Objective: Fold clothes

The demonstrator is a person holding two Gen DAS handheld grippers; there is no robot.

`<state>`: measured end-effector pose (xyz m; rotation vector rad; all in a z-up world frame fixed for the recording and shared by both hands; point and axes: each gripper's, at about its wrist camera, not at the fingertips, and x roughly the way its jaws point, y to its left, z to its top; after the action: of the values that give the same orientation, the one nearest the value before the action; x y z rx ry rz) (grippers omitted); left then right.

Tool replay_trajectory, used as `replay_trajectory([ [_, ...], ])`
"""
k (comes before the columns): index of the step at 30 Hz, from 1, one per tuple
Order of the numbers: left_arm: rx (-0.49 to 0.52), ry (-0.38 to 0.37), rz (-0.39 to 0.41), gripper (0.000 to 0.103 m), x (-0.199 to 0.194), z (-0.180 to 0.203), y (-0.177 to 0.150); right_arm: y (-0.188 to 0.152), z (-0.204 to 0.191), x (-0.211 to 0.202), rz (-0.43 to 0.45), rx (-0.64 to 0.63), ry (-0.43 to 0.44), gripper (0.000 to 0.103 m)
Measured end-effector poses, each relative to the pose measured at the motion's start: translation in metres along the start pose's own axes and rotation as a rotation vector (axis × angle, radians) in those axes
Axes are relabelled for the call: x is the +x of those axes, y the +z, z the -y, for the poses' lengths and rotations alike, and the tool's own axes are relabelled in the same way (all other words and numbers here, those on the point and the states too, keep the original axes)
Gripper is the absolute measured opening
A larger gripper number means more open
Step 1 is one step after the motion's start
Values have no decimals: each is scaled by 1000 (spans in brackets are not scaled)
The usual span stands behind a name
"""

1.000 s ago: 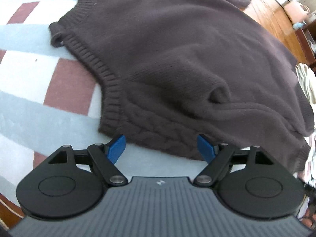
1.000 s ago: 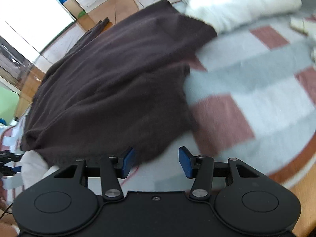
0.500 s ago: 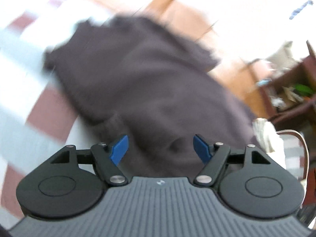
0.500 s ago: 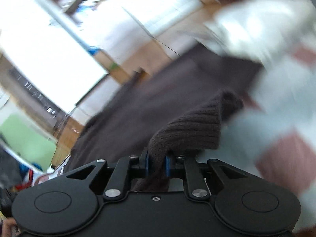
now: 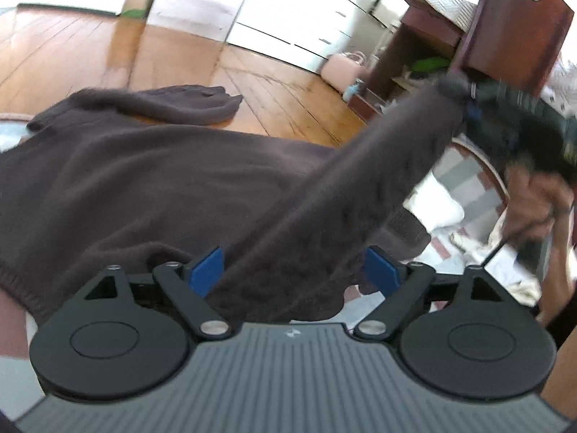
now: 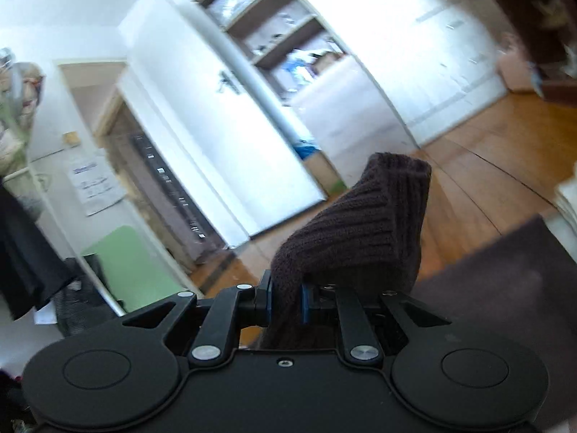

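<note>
right gripper (image 6: 286,303) clamped on ribbed cuff of dark brown knit sweater (image 5: 162,180), sleeve lifted taut off the checked blanket (image 5: 465,184) to fold inward. left gripper (image 5: 294,270) opening wide, sleeve between pads, ungripped.

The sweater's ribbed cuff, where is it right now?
The cuff is pinched in the right gripper, lifted above the wooden floor; in the left wrist view its sleeve stretches up toward the right.
</note>
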<state>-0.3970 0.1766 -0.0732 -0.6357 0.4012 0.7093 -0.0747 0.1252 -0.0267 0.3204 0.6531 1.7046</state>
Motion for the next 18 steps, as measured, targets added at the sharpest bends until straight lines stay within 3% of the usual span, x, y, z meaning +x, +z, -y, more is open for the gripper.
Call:
replay_trajectory([
  [3, 66, 56, -59, 98, 20, 6, -3, 13, -15, 1, 6, -10, 29, 18],
  [7, 13, 161, -90, 100, 39, -12, -8, 19, -29, -3, 7, 32, 39, 18],
  [8, -7, 204, -101, 85, 42, -17, -8, 19, -32, -8, 6, 41, 37, 18],
  [9, -15, 240, -109, 39, 39, -20, -7, 18, -35, -12, 5, 50, 35, 18],
  [10, -19, 273, -115, 18, 34, -23, -5, 19, -38, -16, 4, 51, 29, 18],
  [11, -22, 305, -122, 10, 30, -26, -3, 20, -41, -19, 0, 41, 14, 18],
  [15, 9, 341, -16, 9, -19, -24, 11, 18, -44, -30, -60, -9, -89, 18],
  [18, 39, 389, 4, 9, -56, -28, 18, 9, -36, -34, -162, 58, -98, 18],
])
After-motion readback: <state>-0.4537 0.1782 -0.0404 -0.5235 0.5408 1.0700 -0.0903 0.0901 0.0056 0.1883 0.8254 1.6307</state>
